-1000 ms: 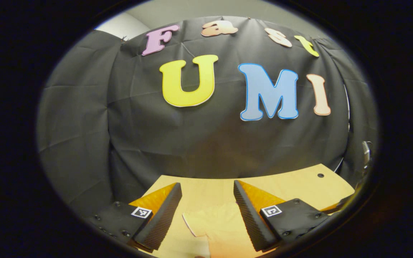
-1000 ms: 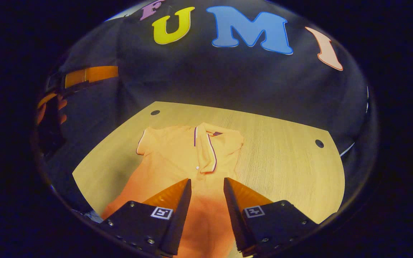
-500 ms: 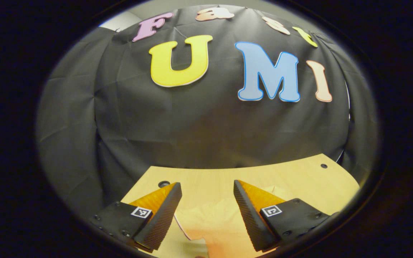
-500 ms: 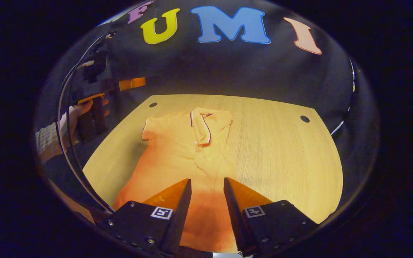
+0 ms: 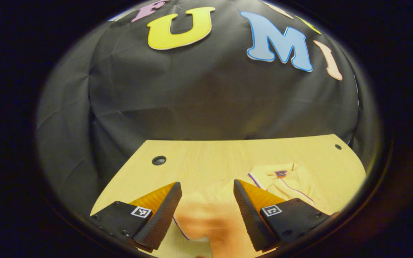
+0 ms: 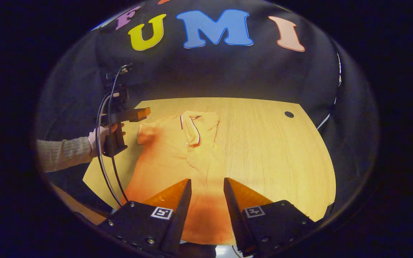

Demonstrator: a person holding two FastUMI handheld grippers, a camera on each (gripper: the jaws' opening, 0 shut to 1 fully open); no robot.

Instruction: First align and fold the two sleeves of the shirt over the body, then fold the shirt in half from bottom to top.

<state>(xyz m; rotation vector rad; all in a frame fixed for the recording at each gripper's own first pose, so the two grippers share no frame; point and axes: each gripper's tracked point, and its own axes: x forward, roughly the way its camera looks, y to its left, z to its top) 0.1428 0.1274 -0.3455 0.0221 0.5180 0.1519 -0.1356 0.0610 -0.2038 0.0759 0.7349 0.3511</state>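
The left gripper (image 5: pixel 206 204) has its jaws standing apart with nothing between them, poised over the shirt's left sleeve (image 5: pixel 199 218), whose dark-trimmed cuff shows just under the gap. A second ago this view was tipped up at the booth wall and caught little more than a strip of tabletop and the sleeve end; it has since pitched down, so the shirt's collar (image 5: pixel 278 175) and a grommet hole (image 5: pixel 158 160) in the tabletop (image 5: pixel 199 157) now appear.

The right gripper (image 6: pixel 206 200) also has its jaws parted and empty, hanging above the lower body of the shirt (image 6: pixel 177 157). It has drawn back toward the near edge, so the hem now lies just ahead of its fingers, where earlier the fabric ran out under them.

The shirt lies flat on the tabletop, collar toward the far wall, its right side already folded in over the body and the left sleeve spread outward. In the right gripper view, the hand (image 6: pixel 100 136) in a knit sleeve (image 6: pixel 63 154) has brought the left gripper from high at the side down to just beside that sleeve.
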